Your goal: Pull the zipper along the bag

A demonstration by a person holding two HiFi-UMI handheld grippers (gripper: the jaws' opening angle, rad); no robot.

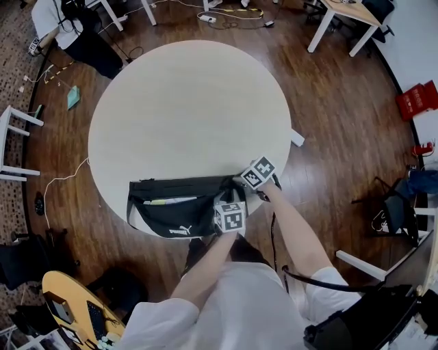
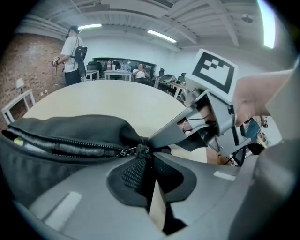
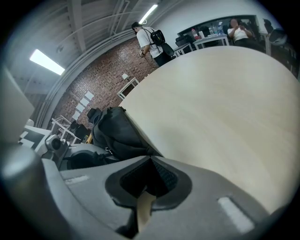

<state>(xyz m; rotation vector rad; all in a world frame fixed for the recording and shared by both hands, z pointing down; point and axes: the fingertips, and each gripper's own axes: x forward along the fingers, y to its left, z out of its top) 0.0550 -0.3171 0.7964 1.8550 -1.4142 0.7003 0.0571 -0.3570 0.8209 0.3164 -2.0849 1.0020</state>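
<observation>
A black waist bag [image 1: 171,208] lies at the near edge of the round pale table [image 1: 191,102], its top zipper [image 2: 70,145] partly open, something pale showing inside. Both grippers sit at the bag's right end. In the left gripper view, my left gripper [image 2: 143,151] is shut on the zipper pull [image 2: 136,151], just right of the metal slider [image 2: 125,151]. My right gripper [image 2: 152,137] comes in from the right, its jaws shut on the bag's end fabric. In the right gripper view the bag [image 3: 117,131] bunches up right at the closed right gripper [image 3: 151,158].
The bag's strap [image 1: 274,236] hangs off the table edge by my right arm. White chairs [image 1: 17,147], a yellow guitar [image 1: 68,307] and white desks [image 1: 345,20] stand around on the wood floor. A person [image 2: 72,51] stands beyond the table's far side.
</observation>
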